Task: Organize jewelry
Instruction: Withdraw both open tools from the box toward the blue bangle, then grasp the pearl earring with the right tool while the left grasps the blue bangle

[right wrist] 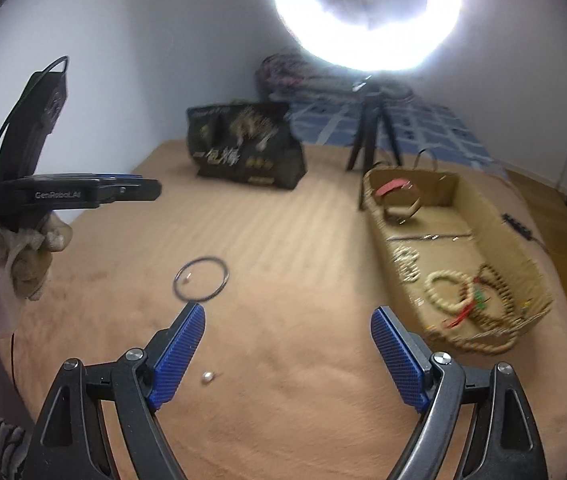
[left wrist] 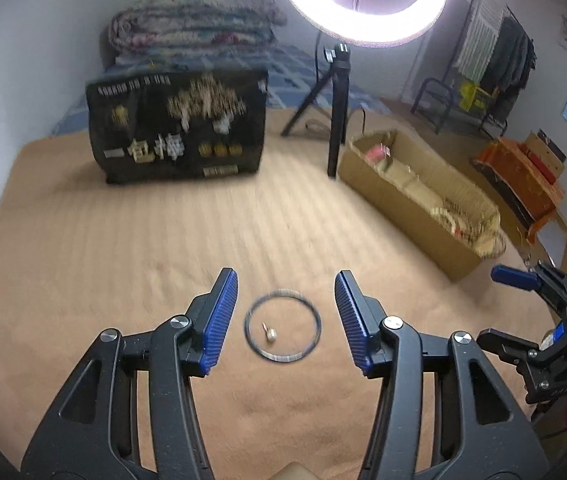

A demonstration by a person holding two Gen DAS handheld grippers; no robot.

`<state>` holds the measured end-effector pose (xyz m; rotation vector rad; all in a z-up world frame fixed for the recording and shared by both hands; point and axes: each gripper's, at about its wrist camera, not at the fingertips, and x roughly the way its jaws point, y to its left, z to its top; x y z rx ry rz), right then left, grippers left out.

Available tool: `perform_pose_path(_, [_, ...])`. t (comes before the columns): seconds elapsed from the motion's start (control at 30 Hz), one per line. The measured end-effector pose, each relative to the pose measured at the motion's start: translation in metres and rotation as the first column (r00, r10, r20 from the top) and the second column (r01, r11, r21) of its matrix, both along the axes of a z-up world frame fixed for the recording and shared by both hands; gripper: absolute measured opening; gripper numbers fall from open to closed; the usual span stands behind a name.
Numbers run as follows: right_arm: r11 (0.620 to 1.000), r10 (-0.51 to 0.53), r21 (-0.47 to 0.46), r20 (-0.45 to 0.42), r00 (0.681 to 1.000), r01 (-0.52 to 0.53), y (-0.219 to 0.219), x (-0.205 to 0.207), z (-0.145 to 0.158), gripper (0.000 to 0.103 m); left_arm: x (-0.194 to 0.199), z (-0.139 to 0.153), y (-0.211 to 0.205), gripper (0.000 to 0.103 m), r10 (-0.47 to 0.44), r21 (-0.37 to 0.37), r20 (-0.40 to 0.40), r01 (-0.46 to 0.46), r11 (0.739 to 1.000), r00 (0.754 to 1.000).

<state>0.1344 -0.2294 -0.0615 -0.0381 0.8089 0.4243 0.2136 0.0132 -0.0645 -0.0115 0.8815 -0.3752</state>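
A thin dark bangle lies flat on the tan blanket with a small gold-and-silver piece inside its ring. My left gripper is open and empty, hovering just above and around the bangle. The bangle also shows in the right wrist view, with the small piece inside it. My right gripper is open and empty, to the right of the bangle. A small pearl-like bead lies on the blanket near its left finger. A cardboard box at right holds bead bracelets and other jewelry.
A black printed bag stands at the back of the blanket. A ring light on a black tripod stands between the bag and the box. Folded quilts lie behind. The left gripper's body hangs at left.
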Motion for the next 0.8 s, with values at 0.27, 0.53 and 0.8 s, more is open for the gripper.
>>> perform_pose_path(0.27, [0.998, 0.060, 0.003, -0.083, 0.995, -0.060, 0.017, -0.008, -0.033, 0.087, -0.002, -0.048, -0.014, 0.069, -0.036, 0.033, -0.088, 0.039, 0.999, 0.995])
perform_pose_path(0.53, [0.996, 0.089, -0.020, -0.116, 0.989, -0.092, 0.027, -0.011, -0.053, 0.087, 0.007, -0.077, -0.019, 0.069, 0.005, 0.045, -0.120, 0.000, 0.999, 0.993])
perform_pose_path(0.8, [0.994, 0.104, -0.020, -0.130, 0.986, -0.107, 0.034, -0.009, -0.062, 0.087, 0.012, -0.092, -0.028, 0.070, 0.024, 0.081, -0.108, -0.015, 0.997, 0.994])
